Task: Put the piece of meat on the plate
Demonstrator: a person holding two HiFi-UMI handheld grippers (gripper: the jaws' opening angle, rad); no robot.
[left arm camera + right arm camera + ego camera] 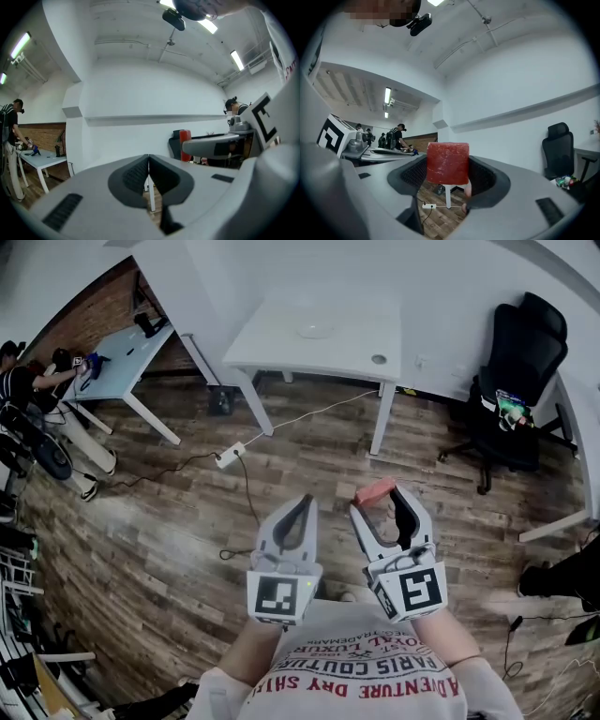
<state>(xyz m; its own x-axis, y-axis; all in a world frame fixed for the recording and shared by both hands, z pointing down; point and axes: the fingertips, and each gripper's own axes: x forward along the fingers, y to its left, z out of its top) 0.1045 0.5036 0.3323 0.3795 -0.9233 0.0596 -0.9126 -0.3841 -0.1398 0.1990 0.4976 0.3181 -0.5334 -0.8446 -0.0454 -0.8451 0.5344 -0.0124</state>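
The piece of meat [375, 491] is a red block held in the air over the wooden floor, with my right gripper [382, 500] shut on it. In the right gripper view the meat [447, 162] stands upright between the two wide-set pads, and my right gripper [447, 174] points level toward a white wall. My left gripper [302, 502] hangs just left of it, jaws shut and nothing in them; its tips meet in the left gripper view [149, 158]. A pale plate [317, 330] lies on the white table [281, 348] further ahead.
A small round thing [379, 359] sits near the table's right corner. A black office chair [514, 381] stands at the right. A power strip [229, 457] and cables lie on the floor. A second table [122, 357] with a person [21, 381] is far left.
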